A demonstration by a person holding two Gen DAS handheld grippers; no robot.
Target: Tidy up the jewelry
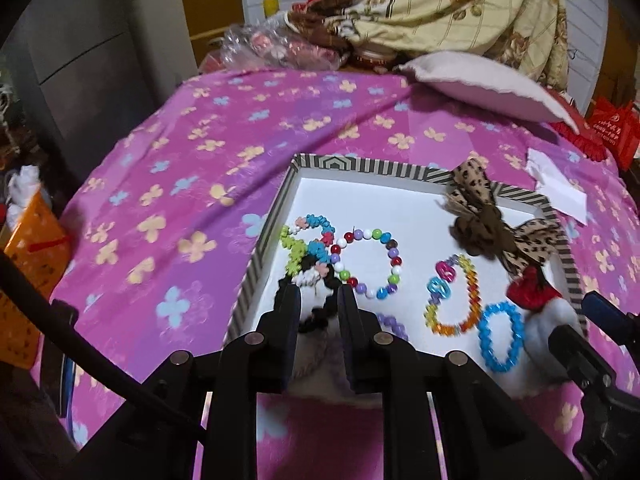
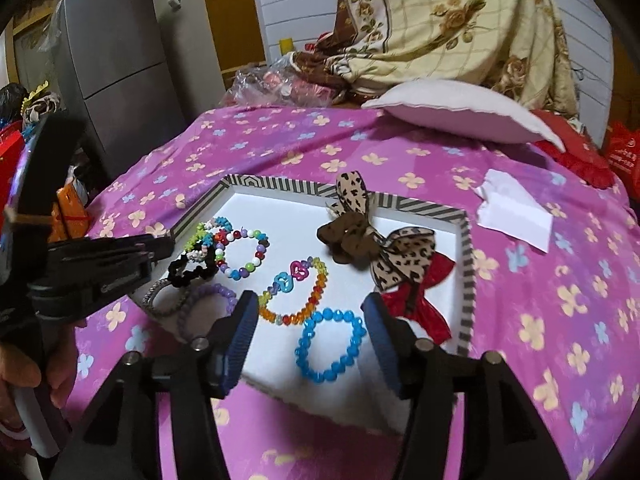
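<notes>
The left gripper (image 1: 319, 300) is hovering with its fingers a small way apart over the black scrunchie (image 2: 188, 270). Nothing is visibly pinched, and whether the pads are touching the fabric cannot be told. From the right wrist view it is reaching in from nine o'clock. The right gripper (image 2: 310, 312) is standing spread wide, holding nothing, framing the blue bracelet (image 2: 330, 344) lying just ahead of it.

All the jewelry is lying in the striped tray (image 2: 466, 280) on the pink flowered bedspread (image 2: 540, 300). At the tray's ten o'clock, a flower-bead bracelet (image 1: 308, 246) is overlapping a round multicolour bead bracelet (image 1: 370, 262) and touching the scrunchie. A rainbow bracelet (image 2: 300, 292) is occupying the centre. A leopard-print bow (image 2: 372, 232) is lying across the rim at one o'clock, with a red bow (image 2: 416, 300) at four o'clock. Purple and silver bands at seven o'clock are partly hidden.

Risk, as judged: lifting the scrunchie is likely to drag the overlapping bead bracelets along, since they are tangled against it. The soft bedspread may also let the tray tilt under pressure.

Writing: a red bag (image 1: 616, 132) at three o'clock is carrying white print, too blurred to read. No brands are legible.
</notes>
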